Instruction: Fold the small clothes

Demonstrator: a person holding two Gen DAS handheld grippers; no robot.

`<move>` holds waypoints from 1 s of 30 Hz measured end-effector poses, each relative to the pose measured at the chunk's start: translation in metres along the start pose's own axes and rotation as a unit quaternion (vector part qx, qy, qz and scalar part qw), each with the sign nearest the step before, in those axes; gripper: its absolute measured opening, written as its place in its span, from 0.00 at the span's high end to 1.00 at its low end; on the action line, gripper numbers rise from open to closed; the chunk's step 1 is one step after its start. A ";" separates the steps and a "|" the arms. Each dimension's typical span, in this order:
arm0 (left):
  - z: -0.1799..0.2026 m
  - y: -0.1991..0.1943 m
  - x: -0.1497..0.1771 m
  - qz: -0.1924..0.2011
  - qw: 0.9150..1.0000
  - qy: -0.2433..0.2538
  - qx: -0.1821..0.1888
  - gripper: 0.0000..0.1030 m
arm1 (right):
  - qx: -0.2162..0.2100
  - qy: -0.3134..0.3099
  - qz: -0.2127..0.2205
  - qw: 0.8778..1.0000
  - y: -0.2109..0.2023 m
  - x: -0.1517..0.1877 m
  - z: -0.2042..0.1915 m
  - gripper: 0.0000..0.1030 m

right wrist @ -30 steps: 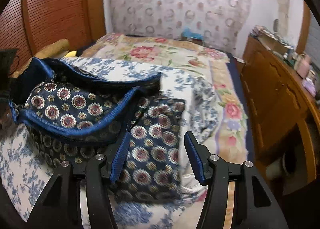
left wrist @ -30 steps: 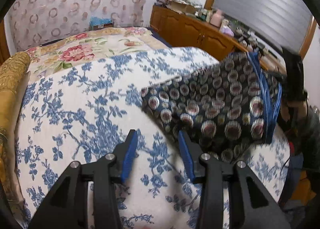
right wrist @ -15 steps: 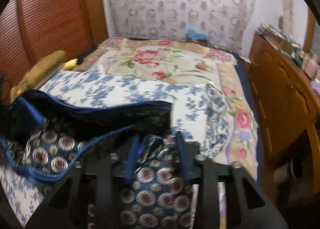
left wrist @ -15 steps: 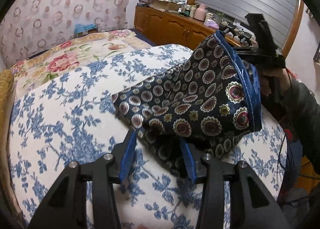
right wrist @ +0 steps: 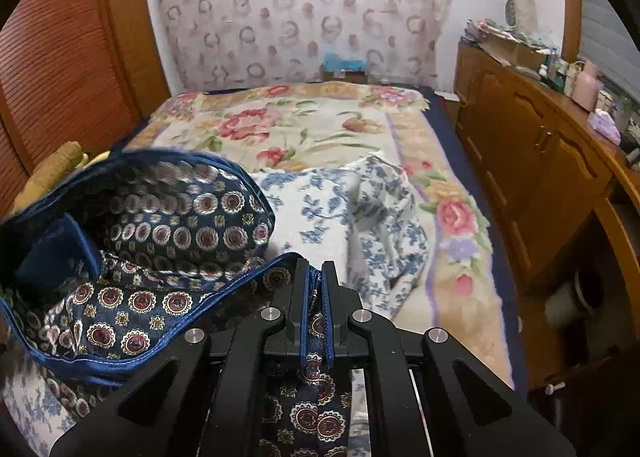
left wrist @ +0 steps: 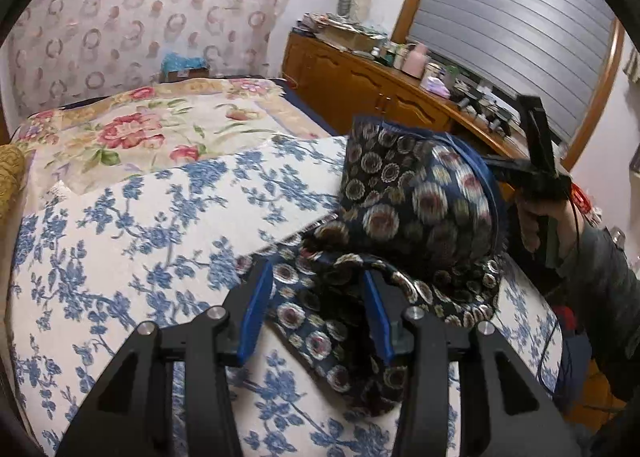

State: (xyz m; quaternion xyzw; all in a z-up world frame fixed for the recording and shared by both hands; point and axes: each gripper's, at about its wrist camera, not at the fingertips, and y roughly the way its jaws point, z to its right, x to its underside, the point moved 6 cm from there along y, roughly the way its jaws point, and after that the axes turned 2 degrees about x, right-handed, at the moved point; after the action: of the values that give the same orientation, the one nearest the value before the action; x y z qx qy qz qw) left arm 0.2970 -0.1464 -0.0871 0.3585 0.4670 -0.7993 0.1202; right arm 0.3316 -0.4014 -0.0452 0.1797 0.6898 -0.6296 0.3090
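Over the bed, the left gripper point(left wrist: 316, 313) hangs with fingers spread above the patterned garment point(left wrist: 404, 217) heaped on the blue-flowered sheet point(left wrist: 132, 241), while the right gripper point(right wrist: 315, 297) pinches its blue-trimmed edge, the wooden cabinets point(right wrist: 532, 153) close alongside.

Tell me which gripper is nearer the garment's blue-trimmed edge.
Right. The right gripper is clamped on the blue-trimmed edge; the left gripper hangs open over the garment's lower part.

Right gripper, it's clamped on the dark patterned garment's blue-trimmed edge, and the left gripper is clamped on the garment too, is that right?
Not quite. The right gripper is shut on the patterned garment, but the left gripper is not clamped: the left wrist view shows its jaws apart, with the cloth lying between them.
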 end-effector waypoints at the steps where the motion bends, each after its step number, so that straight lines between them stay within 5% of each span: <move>1: -0.003 0.001 0.000 -0.001 1.000 -0.003 -0.004 0.58 | 0.001 0.004 -0.004 1.000 0.001 0.000 0.002 0.97; 4: -0.010 0.005 0.002 -0.007 1.000 -0.005 -0.017 0.58 | 0.012 0.005 -0.012 1.000 0.003 0.002 0.005 0.97; 8: -0.013 0.007 0.010 -0.014 1.000 -0.005 -0.019 0.58 | 0.010 0.003 0.001 1.000 -0.005 0.003 0.006 0.77; 14: -0.014 0.001 0.014 -0.010 1.000 -0.007 -0.018 0.58 | 0.011 -0.012 0.033 0.999 -0.041 0.018 0.010 0.65; 24: -0.008 -0.019 0.006 0.018 1.000 -0.001 -0.017 0.58 | -0.018 -0.117 0.003 0.993 -0.045 0.055 -0.047 0.58; 30: -0.001 -0.025 0.000 0.027 1.000 0.003 -0.015 0.58 | -0.020 -0.121 0.019 0.992 -0.015 0.015 -0.065 0.58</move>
State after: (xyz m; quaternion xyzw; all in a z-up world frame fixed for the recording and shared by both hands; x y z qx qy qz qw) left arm 0.2844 -0.1323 -0.0713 0.3717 0.4695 -0.7877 0.1450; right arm 0.2978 -0.3421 -0.0427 0.1091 0.6565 -0.6268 0.4052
